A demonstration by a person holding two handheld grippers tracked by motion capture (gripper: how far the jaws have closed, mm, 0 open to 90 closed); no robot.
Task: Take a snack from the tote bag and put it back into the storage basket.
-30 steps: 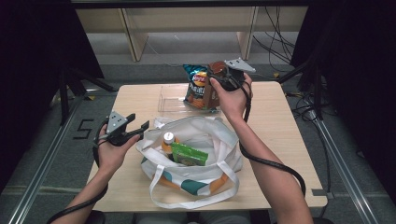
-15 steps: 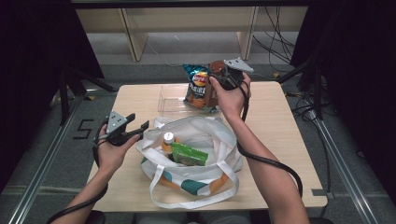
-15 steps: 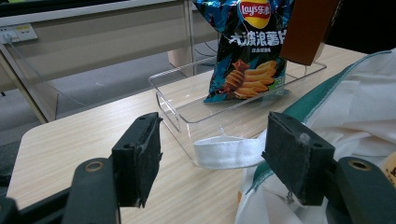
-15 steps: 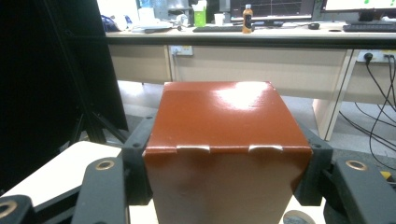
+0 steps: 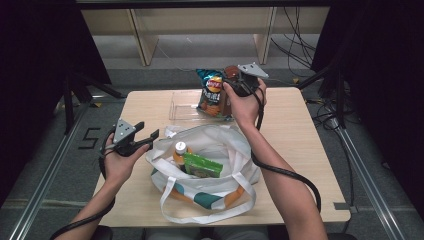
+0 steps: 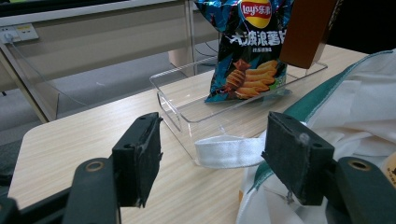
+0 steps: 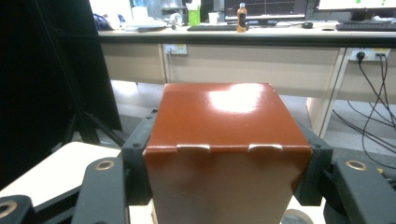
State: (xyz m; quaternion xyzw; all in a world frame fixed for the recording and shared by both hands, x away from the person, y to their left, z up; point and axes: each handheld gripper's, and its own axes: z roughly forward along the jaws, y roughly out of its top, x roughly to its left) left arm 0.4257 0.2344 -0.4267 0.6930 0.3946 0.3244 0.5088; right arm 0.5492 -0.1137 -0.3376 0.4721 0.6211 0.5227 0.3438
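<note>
A person's right gripper (image 5: 235, 82) holds a brown box (image 5: 231, 73) above a clear tray (image 5: 182, 106) at the far side of a wooden table (image 5: 300, 145), beside a chip bag (image 5: 211, 92). The left gripper (image 5: 146, 136) hovers, jaws apart, just left of a white tote bag (image 5: 227, 145) containing a bottle (image 5: 179, 151) and a green packet (image 5: 202, 165).

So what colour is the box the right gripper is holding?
The box is reddish-brown and glossy, clearest in the right gripper view.

Dim, soft pictures; glare on brown box (image 7: 229, 116).
</note>
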